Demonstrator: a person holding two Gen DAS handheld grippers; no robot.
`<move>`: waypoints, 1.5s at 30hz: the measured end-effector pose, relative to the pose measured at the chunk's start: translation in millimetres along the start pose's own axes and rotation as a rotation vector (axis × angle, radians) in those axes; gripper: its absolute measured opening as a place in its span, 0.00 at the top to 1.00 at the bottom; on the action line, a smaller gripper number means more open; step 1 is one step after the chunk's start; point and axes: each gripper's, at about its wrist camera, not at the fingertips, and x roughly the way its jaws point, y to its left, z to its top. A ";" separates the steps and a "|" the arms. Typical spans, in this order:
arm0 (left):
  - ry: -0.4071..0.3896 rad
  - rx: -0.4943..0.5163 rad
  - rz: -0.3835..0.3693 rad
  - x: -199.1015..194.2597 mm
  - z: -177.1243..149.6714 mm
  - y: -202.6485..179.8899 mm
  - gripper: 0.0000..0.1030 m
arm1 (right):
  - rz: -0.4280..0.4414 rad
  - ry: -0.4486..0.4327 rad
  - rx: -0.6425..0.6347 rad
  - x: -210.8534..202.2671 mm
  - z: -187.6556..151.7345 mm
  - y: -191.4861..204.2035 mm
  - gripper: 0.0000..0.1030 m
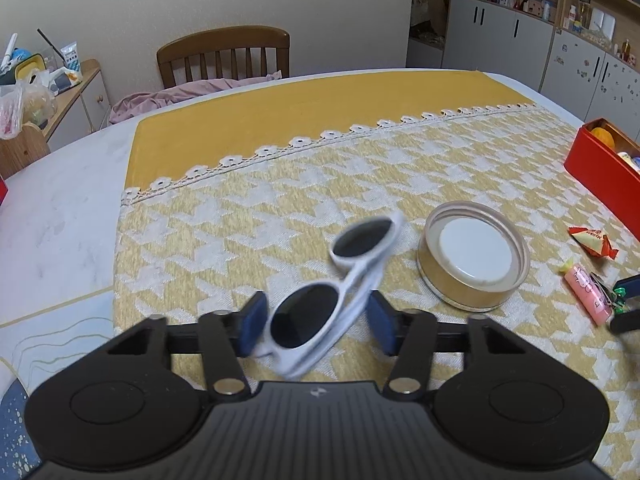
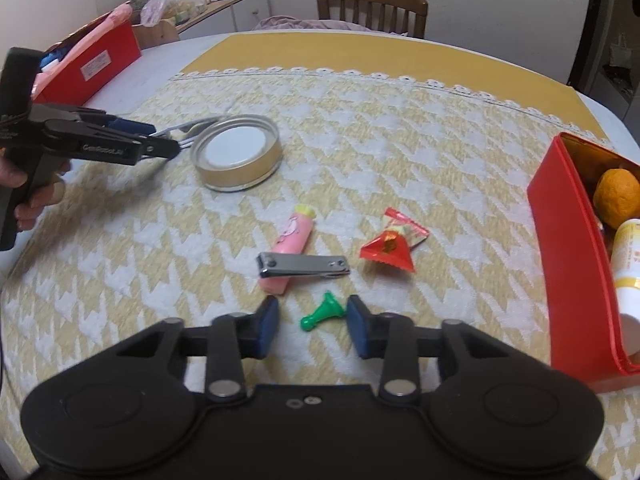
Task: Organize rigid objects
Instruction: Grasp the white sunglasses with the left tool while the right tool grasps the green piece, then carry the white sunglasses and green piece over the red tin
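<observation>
Left: your left gripper [image 1: 316, 326] grips the white sunglasses [image 1: 340, 280], tilted between its pads above the cloth, just beside the round tin lid [image 1: 472, 256] | Right: your right gripper [image 2: 313, 326] is not closed on anything, the green pawn [image 2: 322, 313] lies between its fingertips, untouched | Near: nail clipper [image 2: 303, 266] on pink tube [image 2: 290, 250], red box [image 2: 560, 240] at right.

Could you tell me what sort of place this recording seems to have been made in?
Most likely a home dining room. A wooden chair stands at a table covered by a yellow patterned cloth, and cabinets with cluttered shelves of household odds and ends line the wall.
</observation>
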 end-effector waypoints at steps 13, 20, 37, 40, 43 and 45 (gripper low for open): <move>0.017 -0.069 0.045 -10.3 -1.6 -14.4 0.64 | -0.022 -0.016 -0.017 -3.8 -3.6 1.7 0.77; 0.020 -0.134 0.076 -32.6 -13.8 -25.8 0.65 | -0.003 -0.044 -0.007 -24.6 -13.0 -3.7 0.77; -0.014 -0.252 0.102 -99.1 -4.9 -53.4 0.65 | 0.013 -0.159 -0.021 -94.6 -14.5 -32.7 0.77; -0.021 -0.241 0.100 -106.8 4.8 -69.8 0.65 | 0.007 -0.189 -0.026 -108.4 -12.4 -44.3 0.77; -0.035 -0.236 0.082 -112.5 16.1 -89.2 0.65 | -0.001 -0.206 -0.023 -118.7 -12.3 -59.3 0.77; -0.042 -0.233 0.055 -114.6 24.2 -103.3 0.65 | -0.008 -0.213 -0.016 -124.5 -12.8 -70.9 0.77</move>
